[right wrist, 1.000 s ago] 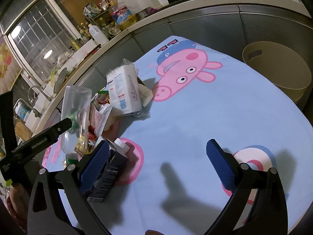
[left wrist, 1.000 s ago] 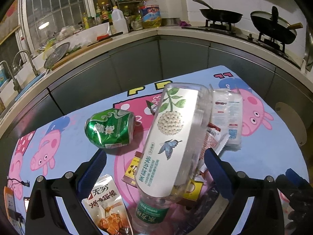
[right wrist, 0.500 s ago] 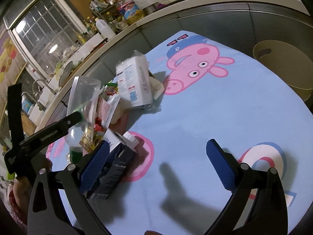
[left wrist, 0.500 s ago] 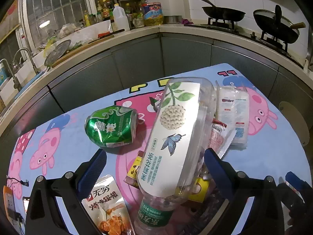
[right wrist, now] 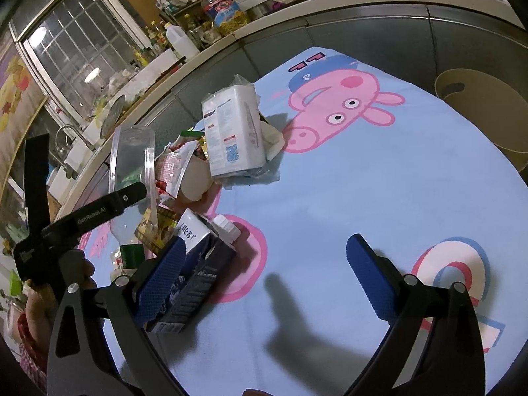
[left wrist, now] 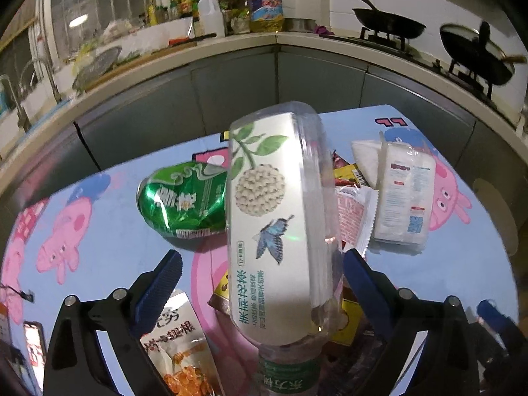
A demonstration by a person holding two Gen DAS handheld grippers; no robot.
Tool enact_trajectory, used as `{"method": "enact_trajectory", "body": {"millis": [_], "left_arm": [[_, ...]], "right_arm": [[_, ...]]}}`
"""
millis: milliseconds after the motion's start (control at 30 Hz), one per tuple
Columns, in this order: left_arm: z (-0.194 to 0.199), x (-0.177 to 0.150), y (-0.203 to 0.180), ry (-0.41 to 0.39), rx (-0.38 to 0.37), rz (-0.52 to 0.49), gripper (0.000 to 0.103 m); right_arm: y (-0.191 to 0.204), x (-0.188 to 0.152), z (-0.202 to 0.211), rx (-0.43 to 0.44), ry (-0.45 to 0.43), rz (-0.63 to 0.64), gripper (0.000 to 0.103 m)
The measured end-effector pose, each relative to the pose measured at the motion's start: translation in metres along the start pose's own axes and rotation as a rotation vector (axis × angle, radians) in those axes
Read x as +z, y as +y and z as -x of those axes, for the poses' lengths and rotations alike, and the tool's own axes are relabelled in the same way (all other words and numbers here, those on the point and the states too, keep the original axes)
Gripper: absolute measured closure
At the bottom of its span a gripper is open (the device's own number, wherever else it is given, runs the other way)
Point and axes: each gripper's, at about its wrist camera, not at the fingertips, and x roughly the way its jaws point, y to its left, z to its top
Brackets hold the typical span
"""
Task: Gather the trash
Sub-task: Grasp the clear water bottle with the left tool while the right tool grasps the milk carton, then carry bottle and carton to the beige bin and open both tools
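Note:
A pile of trash lies on the cartoon-pig tablecloth (right wrist: pixel 379 181). A clear plastic bottle (left wrist: pixel 280 231) with a white flower label leans on the pile between the open jaws of my left gripper (left wrist: pixel 260 277), touching neither pad. A crushed green can (left wrist: pixel 181 201), a snack packet (left wrist: pixel 178 346) and a white tissue pack (left wrist: pixel 402 198) lie around it. My right gripper (right wrist: pixel 264 274) is open and empty above the cloth; a dark blue carton (right wrist: pixel 194 270) lies by its left finger. The bottle (right wrist: pixel 132 161) and tissue pack (right wrist: pixel 231 132) also show in the right wrist view.
A beige bin (right wrist: pixel 488 112) stands off the table's far right edge. The kitchen counter (left wrist: pixel 198 52) with bottles, a sink and woks (left wrist: pixel 389 23) curves behind the table. My left gripper's arm (right wrist: pixel 82 217) shows at the left of the right wrist view.
The left gripper has lifted and tilted a little; the bottle now looks more upright between its jaws. The right gripper has moved left toward the pile, so the dark carton sits closer to its left finger.

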Motion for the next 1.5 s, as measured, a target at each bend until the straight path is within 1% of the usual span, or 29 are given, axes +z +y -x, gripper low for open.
{"method": "enact_trajectory", "body": {"millis": [67, 100, 167, 267, 367, 467, 567, 733, 833, 933, 1000, 1067, 1100, 1167, 1200, 1300, 1400, 1500], "left_arm": [[0.001, -0.001, 0.004, -0.002, -0.011, 0.014, 0.012], [0.002, -0.002, 0.006, -0.006, -0.021, 0.019, 0.016], [0.002, -0.003, 0.008, -0.002, -0.039, 0.027, 0.028], [0.004, -0.005, 0.013, -0.007, -0.063, 0.045, 0.031], [0.010, -0.010, 0.021, -0.015, -0.078, 0.072, 0.034], [0.022, -0.019, 0.034, -0.023, -0.097, 0.102, 0.037], [0.040, -0.031, 0.049, -0.045, -0.114, 0.113, 0.040], [0.065, -0.051, 0.070, -0.067, -0.147, 0.116, 0.042], [0.077, -0.060, 0.079, -0.081, -0.169, 0.127, 0.043], [0.086, -0.066, 0.085, -0.087, -0.204, 0.145, 0.044], [0.088, -0.069, 0.089, -0.084, -0.226, 0.160, 0.044], [0.089, -0.072, 0.090, -0.075, -0.252, 0.170, 0.044], [0.089, -0.073, 0.089, -0.068, -0.272, 0.171, 0.044], [0.090, -0.075, 0.084, -0.062, -0.299, 0.162, 0.044], [0.091, -0.076, 0.080, -0.063, -0.310, 0.152, 0.044], [0.092, -0.077, 0.065, -0.061, -0.331, 0.124, 0.044], [0.090, -0.076, 0.050, -0.044, -0.350, 0.103, 0.045], [0.087, -0.075, 0.035, -0.027, -0.361, 0.079, 0.045]], "right_arm": [[0.000, -0.001, 0.000, 0.002, 0.002, 0.001, 0.007], [0.000, 0.000, -0.001, 0.003, 0.004, 0.001, 0.007], [0.002, 0.000, -0.001, 0.009, 0.006, 0.005, 0.007], [0.007, -0.001, -0.002, 0.038, 0.013, 0.013, 0.007], [0.011, -0.003, -0.006, 0.085, 0.046, -0.001, 0.007], [0.015, -0.007, -0.013, 0.118, 0.095, -0.030, 0.007], [0.025, -0.011, -0.019, 0.125, 0.122, -0.028, 0.007], [0.056, -0.017, -0.032, 0.110, 0.149, 0.017, 0.006], [0.075, -0.024, -0.044, 0.084, 0.168, 0.035, 0.006], [0.091, -0.032, -0.060, 0.018, 0.192, 0.078, 0.006], [0.094, -0.036, -0.064, -0.004, 0.205, 0.106, 0.011], [0.095, -0.037, -0.060, 0.029, 0.208, 0.128, 0.028], [0.095, -0.036, -0.056, 0.042, 0.217, 0.143, 0.033], [0.092, -0.034, -0.047, 0.052, 0.225, 0.174, 0.045], [0.090, -0.033, -0.043, 0.049, 0.225, 0.184, 0.049], [0.072, -0.029, -0.026, 0.031, 0.220, 0.207, 0.052], [0.054, -0.026, -0.011, 0.004, 0.218, 0.227, 0.053], [0.038, -0.022, 0.002, -0.063, 0.198, 0.284, 0.052]]}}
